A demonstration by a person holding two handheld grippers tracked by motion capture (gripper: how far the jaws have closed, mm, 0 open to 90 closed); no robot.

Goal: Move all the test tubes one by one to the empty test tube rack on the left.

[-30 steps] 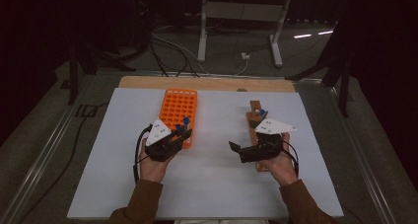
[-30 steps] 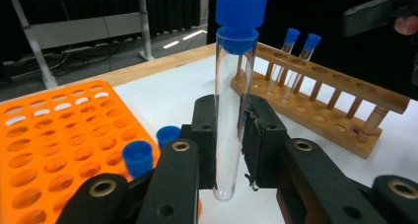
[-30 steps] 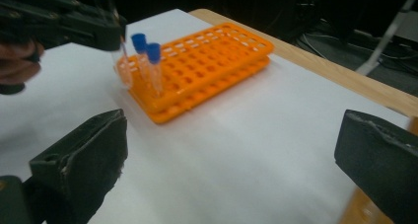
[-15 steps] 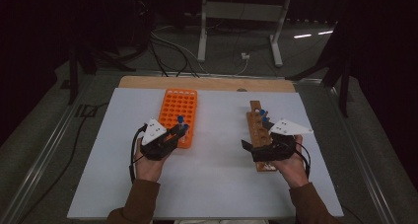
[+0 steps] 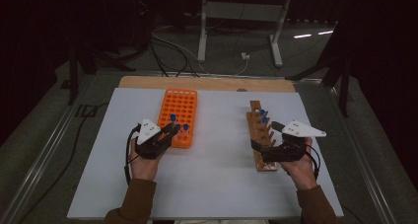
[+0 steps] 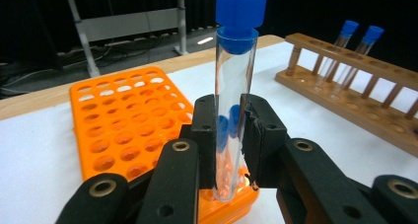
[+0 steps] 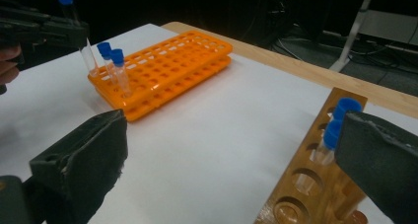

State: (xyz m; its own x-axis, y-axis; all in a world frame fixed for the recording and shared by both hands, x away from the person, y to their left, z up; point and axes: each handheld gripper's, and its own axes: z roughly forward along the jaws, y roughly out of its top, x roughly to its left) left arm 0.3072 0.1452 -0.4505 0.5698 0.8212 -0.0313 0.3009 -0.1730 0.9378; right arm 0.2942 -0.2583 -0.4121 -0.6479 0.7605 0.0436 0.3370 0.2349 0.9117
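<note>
Right gripper (image 5: 261, 146) shifted right over wooden rack (image 5: 261, 135); no labels legible.

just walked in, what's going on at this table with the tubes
A person is moving blue-capped test tubes between two racks. The left gripper is shut on a clear tube, held upright over the near edge of the orange rack, which already holds two tubes. The right gripper is open beside the wooden rack, where two tubes stand.

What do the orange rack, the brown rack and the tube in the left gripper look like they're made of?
Orange rack: probably moulded plastic, uniform colour, slight sheen. Brown rack: looks like wood, with visible grain and a warm varnished tone. Tube: see-through, glass or clear plastic, I can't tell which; its blue cap looks like matte plastic.
</note>
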